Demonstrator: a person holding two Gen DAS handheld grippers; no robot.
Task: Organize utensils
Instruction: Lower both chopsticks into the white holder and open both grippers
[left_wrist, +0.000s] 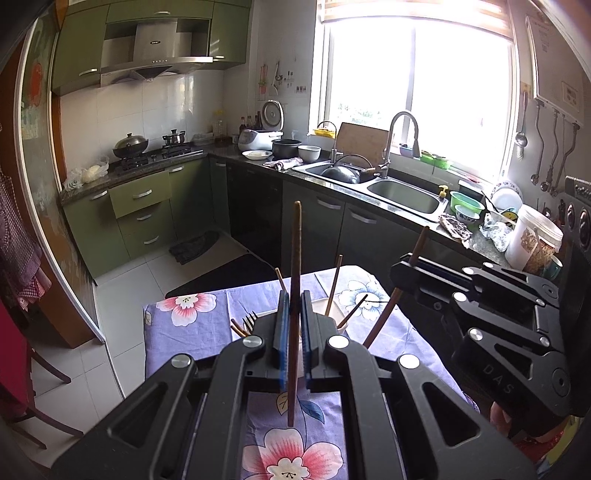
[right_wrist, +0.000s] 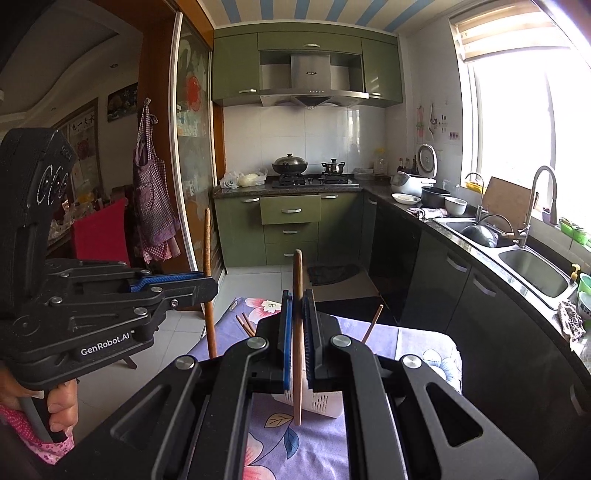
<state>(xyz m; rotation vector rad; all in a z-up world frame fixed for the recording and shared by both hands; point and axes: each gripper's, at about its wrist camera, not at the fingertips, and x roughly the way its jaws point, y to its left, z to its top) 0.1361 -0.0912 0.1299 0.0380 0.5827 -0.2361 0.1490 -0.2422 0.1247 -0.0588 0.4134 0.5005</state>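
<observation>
Left gripper (left_wrist: 293, 314) pinching brown wooden chopstick (left_wrist: 295, 258); right gripper (right_wrist: 298, 317) likewise (right_wrist: 297, 280). White slotted holder (right_wrist: 325, 402) awaiting both; several sticks (left_wrist: 334, 284) already in.

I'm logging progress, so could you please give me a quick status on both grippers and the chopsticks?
Left gripper shut on one chopstick. Right gripper shut on another chopstick. Both upright above utensil holder. Nothing in the way.

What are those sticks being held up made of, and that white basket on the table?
Chopstick in the left hand-held gripper: apparently wood, brown, matte. The right one's chopstick looks the same. White basket: probably plastic, smooth with moulded slots.
</observation>
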